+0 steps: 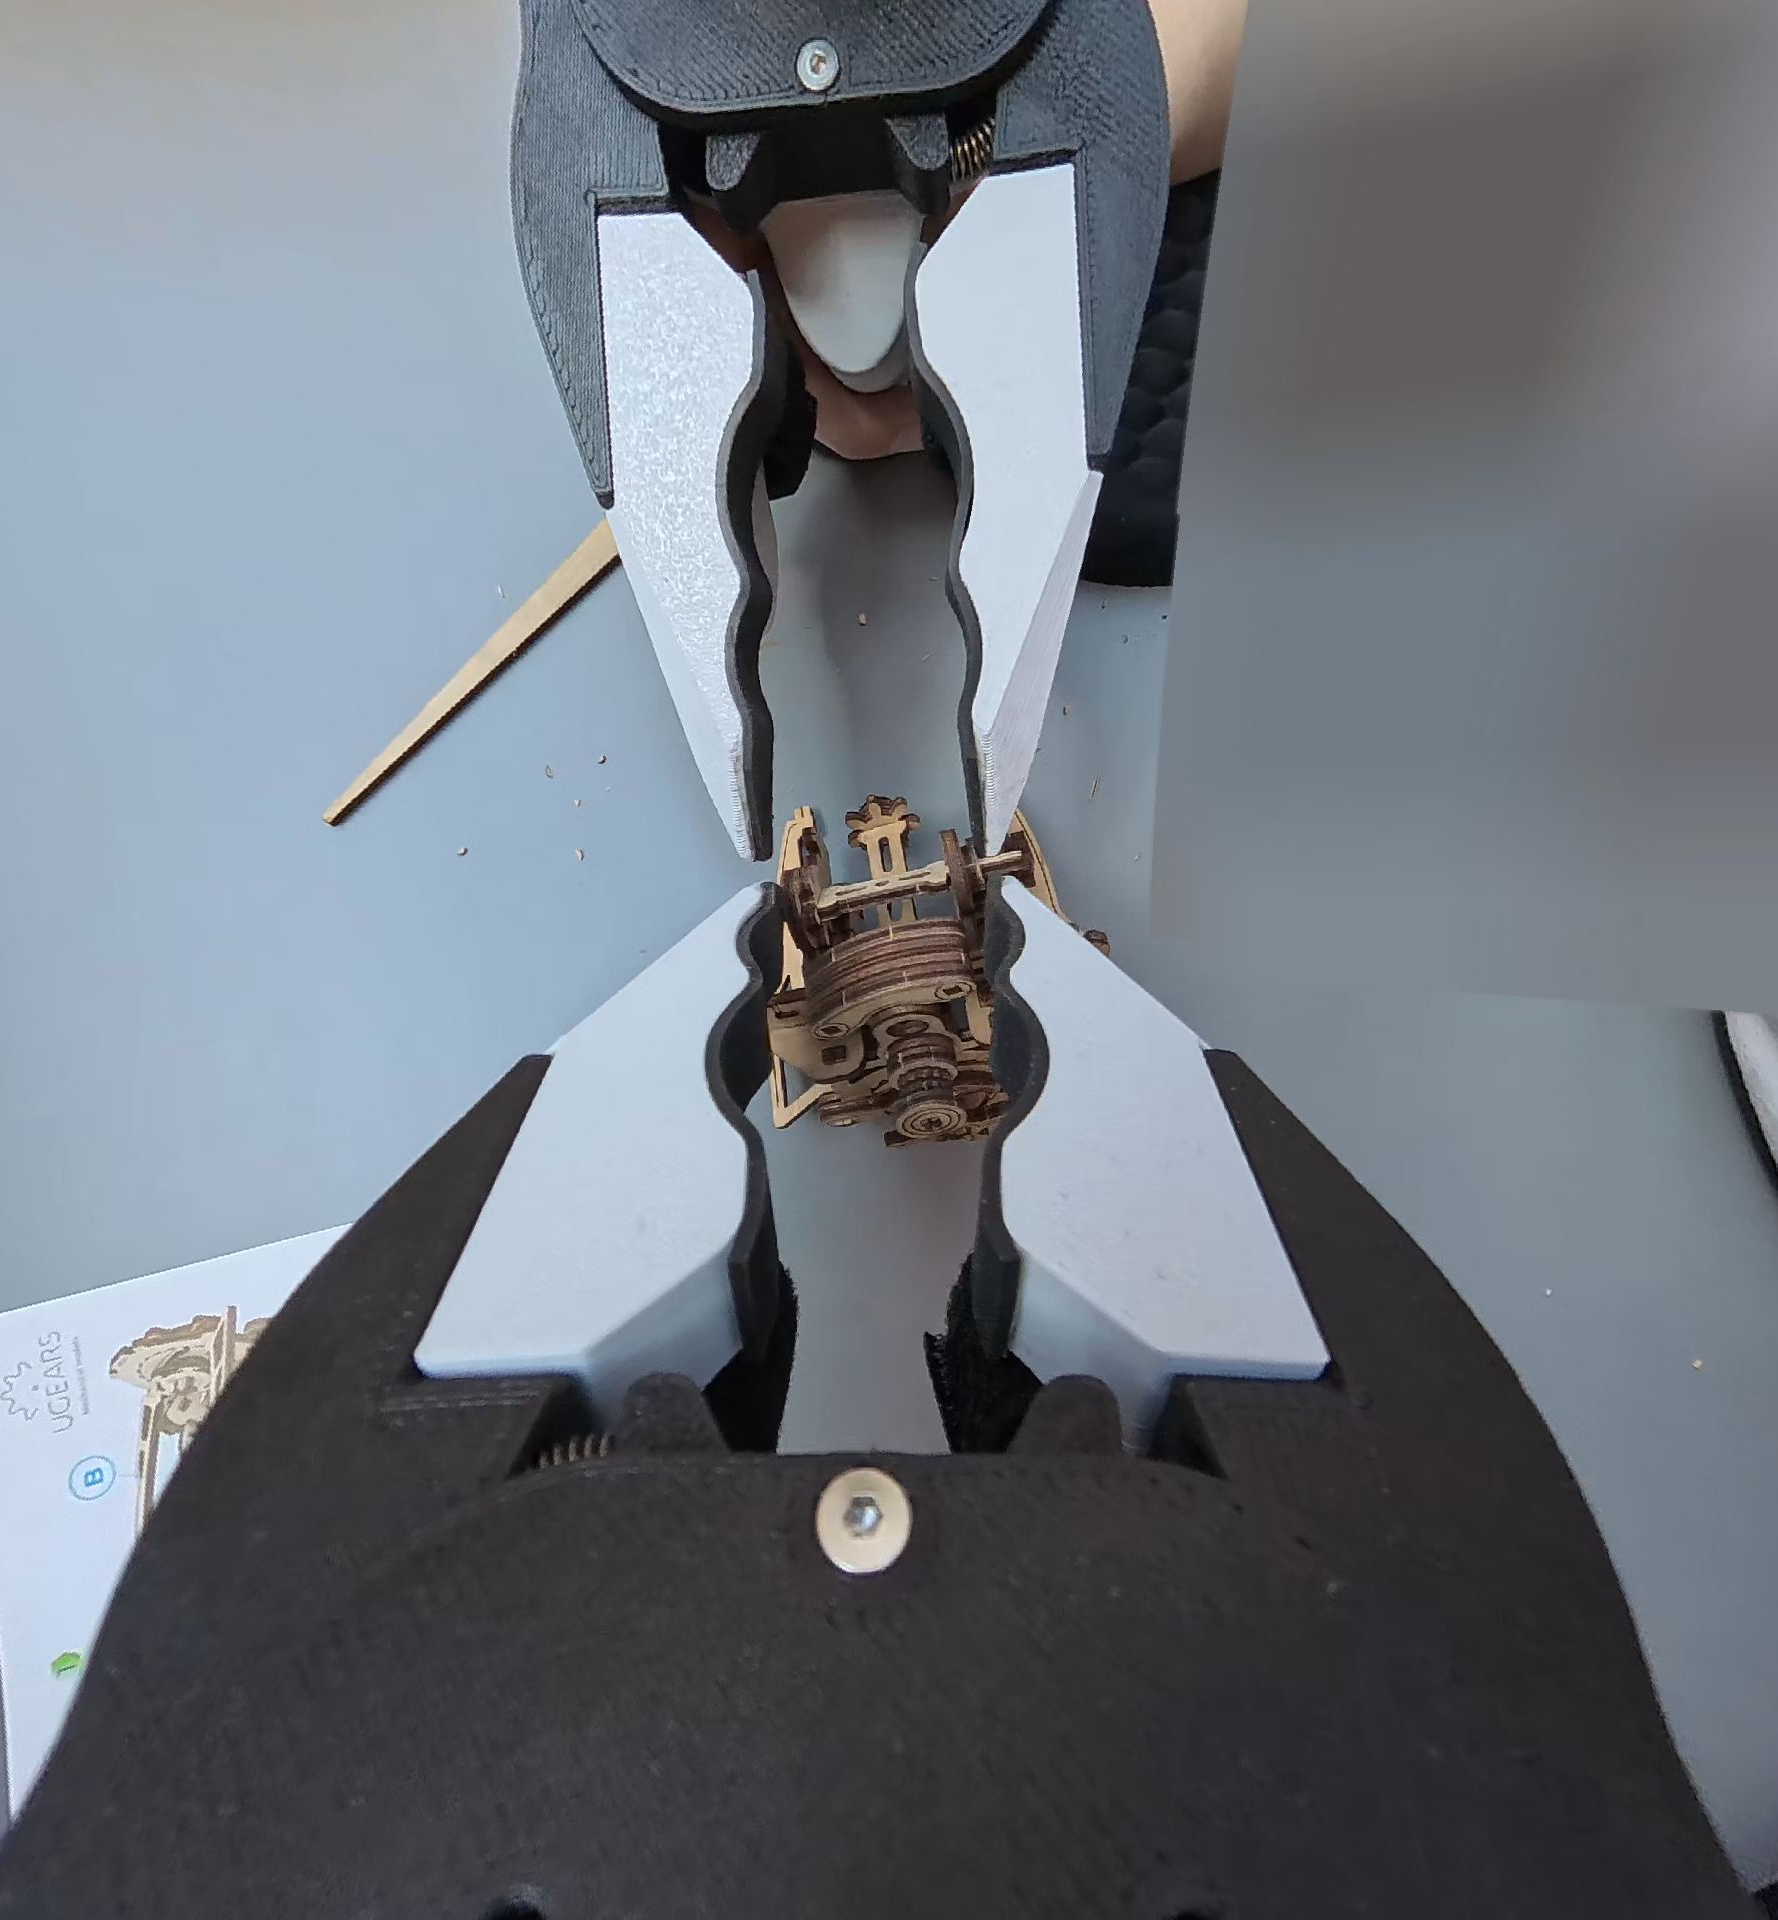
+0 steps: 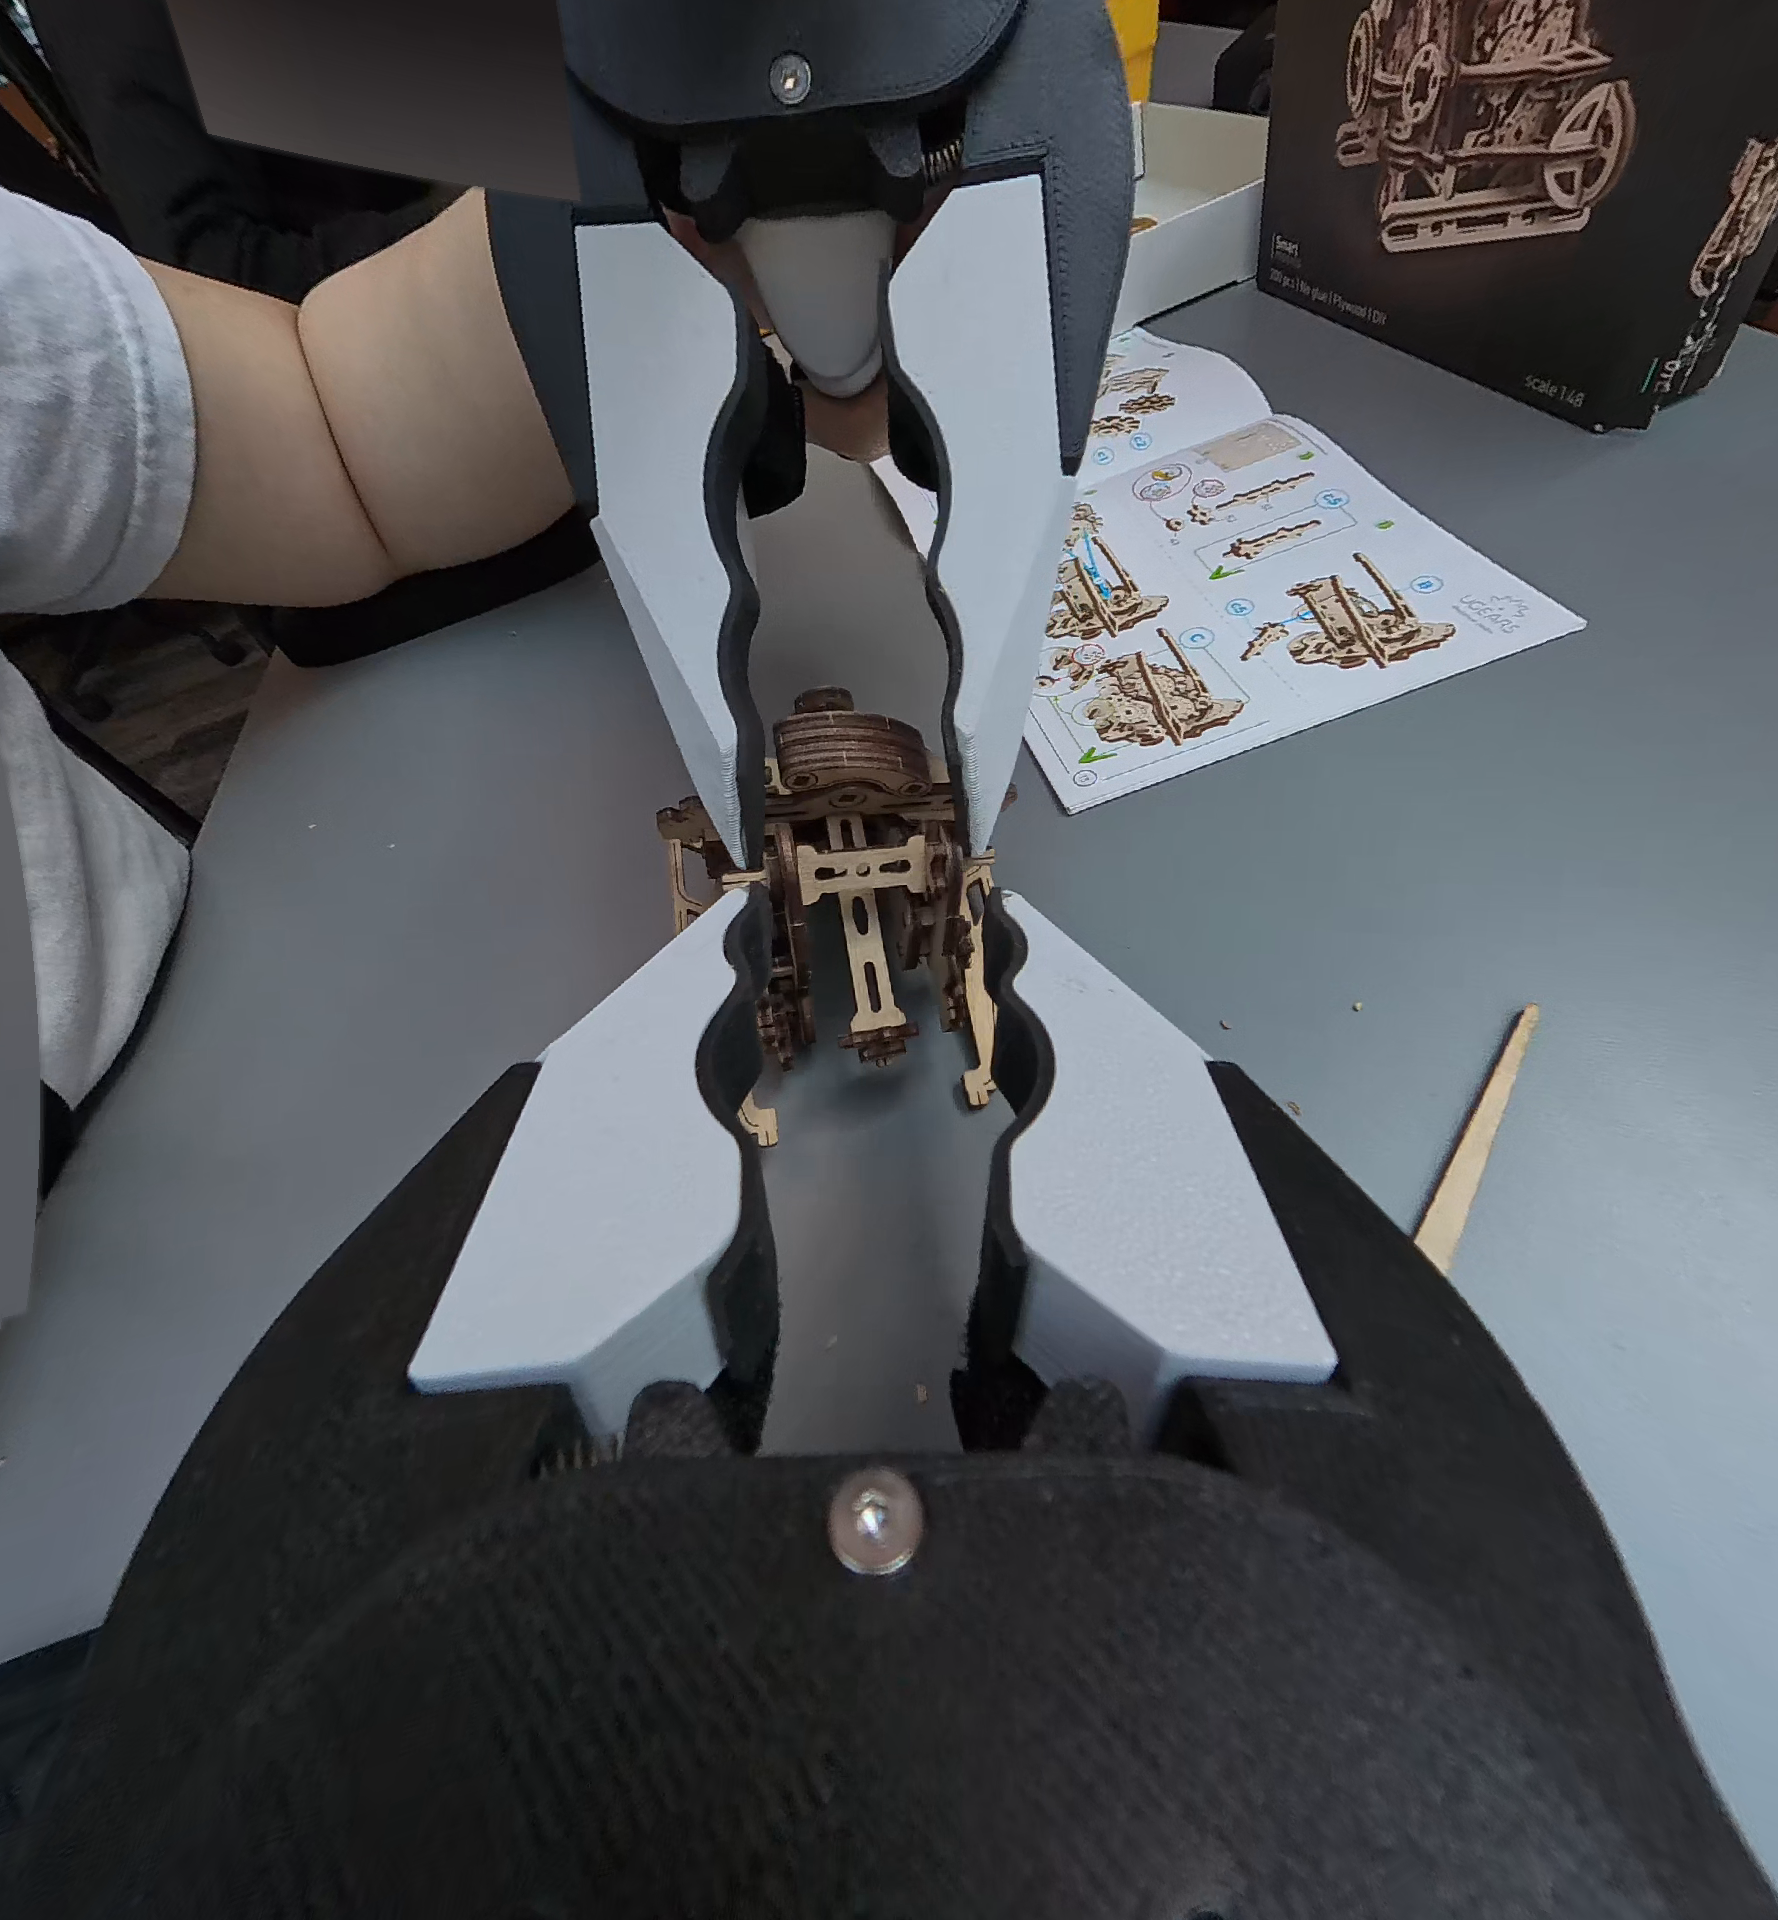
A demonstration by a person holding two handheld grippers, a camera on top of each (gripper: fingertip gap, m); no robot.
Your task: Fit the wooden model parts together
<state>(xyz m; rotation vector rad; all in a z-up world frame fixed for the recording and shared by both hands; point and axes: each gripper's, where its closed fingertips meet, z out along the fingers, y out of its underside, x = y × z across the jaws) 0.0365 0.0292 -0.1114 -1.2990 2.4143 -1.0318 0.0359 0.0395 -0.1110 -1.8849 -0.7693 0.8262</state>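
A small wooden model [image 1: 895,997] of gears, stacked discs and a light frame hangs just above the grey table [image 1: 189,987], held between both grippers, which face each other. My left gripper [image 1: 885,914] is shut on the stacked-disc body. My right gripper [image 1: 869,836] comes in from the far side, its tips at the model's axle and upright frame. In the right wrist view my right gripper [image 2: 874,914] is shut on the model [image 2: 864,914] at its frame, whose legs hang between the fingers. The left gripper [image 2: 864,847] closes on the disc end from above.
An open instruction booklet [image 2: 1280,582] lies on the table to the right, and shows at the lower left in the left wrist view [image 1: 33,1455]. A thin wooden stick [image 2: 1477,1132] lies nearby. A dark model box [image 2: 1539,208] stands at the back right. A person's arm [image 2: 397,416] is at the left.
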